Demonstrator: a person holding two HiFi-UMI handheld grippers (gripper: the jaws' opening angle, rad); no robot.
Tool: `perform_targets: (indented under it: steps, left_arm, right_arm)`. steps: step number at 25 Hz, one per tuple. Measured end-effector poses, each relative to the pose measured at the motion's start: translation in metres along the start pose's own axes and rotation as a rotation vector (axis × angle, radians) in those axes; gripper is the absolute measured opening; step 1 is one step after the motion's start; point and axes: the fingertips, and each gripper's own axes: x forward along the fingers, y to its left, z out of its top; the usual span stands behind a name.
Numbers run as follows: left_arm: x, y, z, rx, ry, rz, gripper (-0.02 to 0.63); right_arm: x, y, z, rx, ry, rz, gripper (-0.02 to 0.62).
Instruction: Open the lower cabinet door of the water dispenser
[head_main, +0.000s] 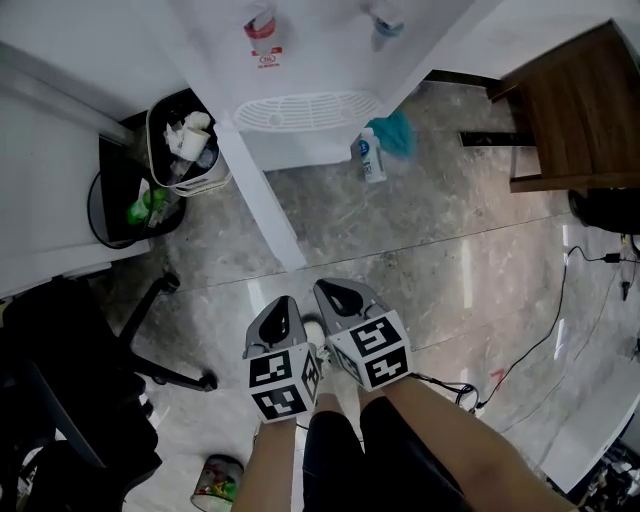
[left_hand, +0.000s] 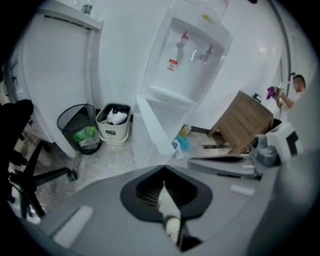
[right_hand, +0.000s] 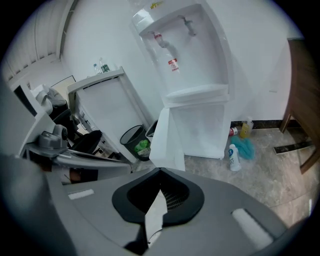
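Note:
The white water dispenser (head_main: 300, 60) stands at the top of the head view, its taps above a drip tray (head_main: 305, 108). Its lower cabinet door (head_main: 262, 200) hangs open, swung out toward me; it also shows in the left gripper view as door (left_hand: 152, 125) and in the right gripper view as door (right_hand: 167, 140). My left gripper (head_main: 282, 312) and right gripper (head_main: 335, 292) sit side by side below the door's free edge, apart from it. Both are shut with nothing between the jaws, seen as left gripper (left_hand: 163, 169) and right gripper (right_hand: 160, 171).
A black mesh bin (head_main: 125, 205) and a white bin (head_main: 185, 150) with rubbish stand left of the dispenser. A spray bottle (head_main: 370, 158) and teal cloth (head_main: 400, 132) lie by its right side. Wooden table (head_main: 575, 110) at right, office chair (head_main: 70, 370) at left, cable (head_main: 540, 340) on the floor.

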Motion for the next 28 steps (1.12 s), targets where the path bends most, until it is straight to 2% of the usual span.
perform_targets:
  steps: [10,28]
  left_arm:
    - [-0.059,-0.053,-0.004,0.034,0.05,-0.066,0.006]
    - [-0.052,-0.059,-0.007,0.049,0.083,-0.074,0.006]
  right_arm:
    - [-0.094,0.004,0.0,0.122,-0.032,-0.062,-0.008]
    - [-0.097,-0.009,0.0,0.118,-0.025,-0.084,-0.008]
